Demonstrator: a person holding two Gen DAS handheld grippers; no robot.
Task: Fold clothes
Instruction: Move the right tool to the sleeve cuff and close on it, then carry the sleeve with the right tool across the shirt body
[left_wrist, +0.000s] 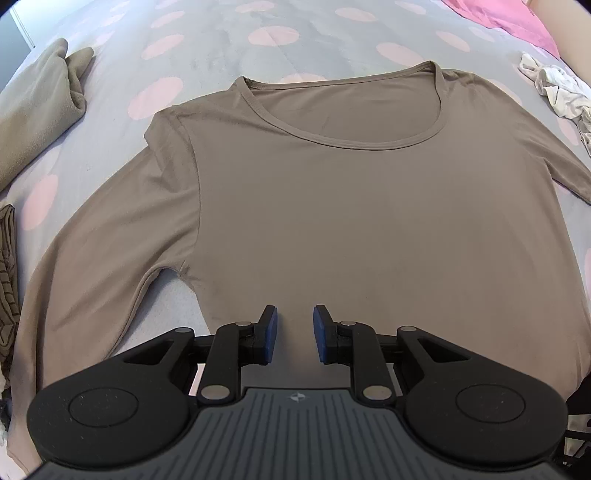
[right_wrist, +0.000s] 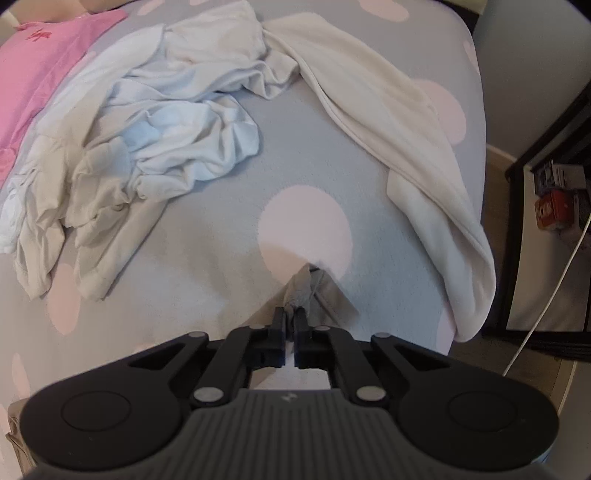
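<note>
Brown long-sleeve top (left_wrist: 314, 206) flat on spotted bedcover (left_wrist: 221, 48), neckline far. Left gripper (left_wrist: 295, 334) spread, empty, over near hem. Right gripper (right_wrist: 291, 325) pressed together, pinching sleeve cuff (right_wrist: 306, 291). Judged step: sleeve fold; next, carry cuff leftward across body.

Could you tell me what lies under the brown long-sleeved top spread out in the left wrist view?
The brown top lies flat on a grey bedspread with pink dots, which shows all around it. Whatever is directly beneath its body and sleeves is covered.
</note>
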